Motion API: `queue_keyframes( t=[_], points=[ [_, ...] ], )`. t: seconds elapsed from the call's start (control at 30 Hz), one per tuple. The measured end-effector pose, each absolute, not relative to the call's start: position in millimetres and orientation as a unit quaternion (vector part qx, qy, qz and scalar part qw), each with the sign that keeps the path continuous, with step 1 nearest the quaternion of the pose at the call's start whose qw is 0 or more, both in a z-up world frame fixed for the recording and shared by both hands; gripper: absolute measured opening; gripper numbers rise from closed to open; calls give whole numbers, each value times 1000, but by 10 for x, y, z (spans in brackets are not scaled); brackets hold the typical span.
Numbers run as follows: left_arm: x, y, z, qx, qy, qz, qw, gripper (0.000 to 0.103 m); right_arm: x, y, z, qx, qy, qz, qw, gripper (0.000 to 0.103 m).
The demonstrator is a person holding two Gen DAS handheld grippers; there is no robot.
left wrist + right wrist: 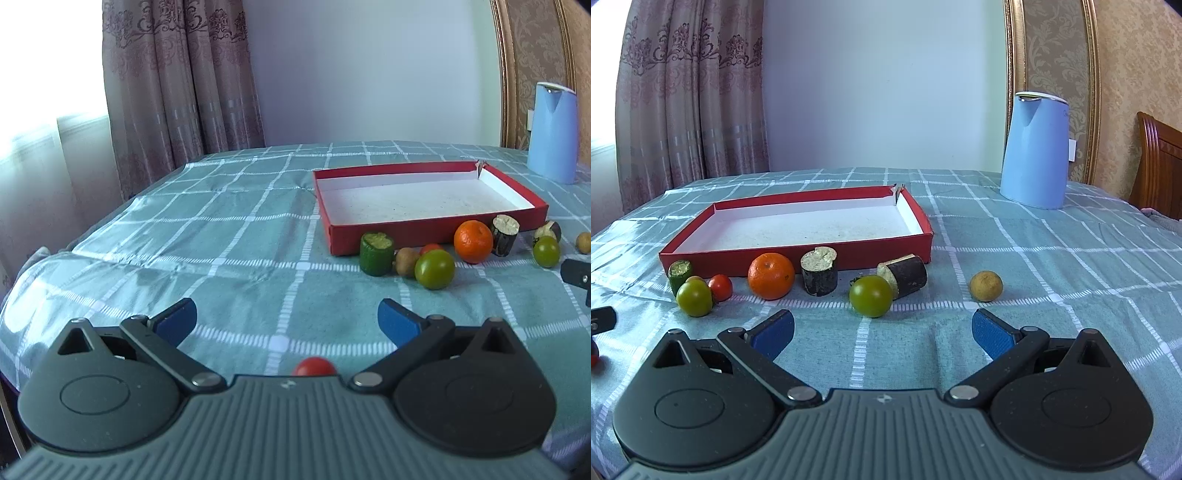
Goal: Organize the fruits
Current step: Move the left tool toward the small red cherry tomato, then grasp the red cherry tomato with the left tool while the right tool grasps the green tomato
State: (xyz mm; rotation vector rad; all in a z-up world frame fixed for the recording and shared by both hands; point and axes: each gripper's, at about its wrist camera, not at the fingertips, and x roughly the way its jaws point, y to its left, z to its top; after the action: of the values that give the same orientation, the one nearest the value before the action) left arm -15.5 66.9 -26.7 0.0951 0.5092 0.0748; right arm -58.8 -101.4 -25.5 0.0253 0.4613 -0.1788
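Two grippers hover low over the table (1052,266), which wears a teal checked cloth; the left gripper (287,318) and right gripper (882,328) both have their blue fingers spread wide apart, gripping nothing. A shallow red tray (798,262) with a white inside sits toward the far edge, with no fruit in it. Along its near wall lie an orange (771,276), two green tomatoes (870,295) (694,297), a small red tomato (720,287), two dark cut chunks (819,271) (903,275), a green cut chunk (679,273) and a tan round fruit (986,285). Another red tomato (314,367) lies just below the left gripper. A blue kettle (1034,147) stands near the far right corner
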Motion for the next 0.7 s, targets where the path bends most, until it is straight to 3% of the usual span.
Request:
queue_keyframes(
  t=[0.43,0.63,0.7],
  points=[
    [-363,714,-443,70,225,25,972,103,-579,-1025,-272,9,251,-91,964,103],
    [-304,716,-513,65,244,14,967,83,-572,-1038,-275,13,240,-91,967,103],
    [-275,741,-538,54,253,9,966,66,-573,-1039,-274,11,241,-91,966,103]
  ],
)
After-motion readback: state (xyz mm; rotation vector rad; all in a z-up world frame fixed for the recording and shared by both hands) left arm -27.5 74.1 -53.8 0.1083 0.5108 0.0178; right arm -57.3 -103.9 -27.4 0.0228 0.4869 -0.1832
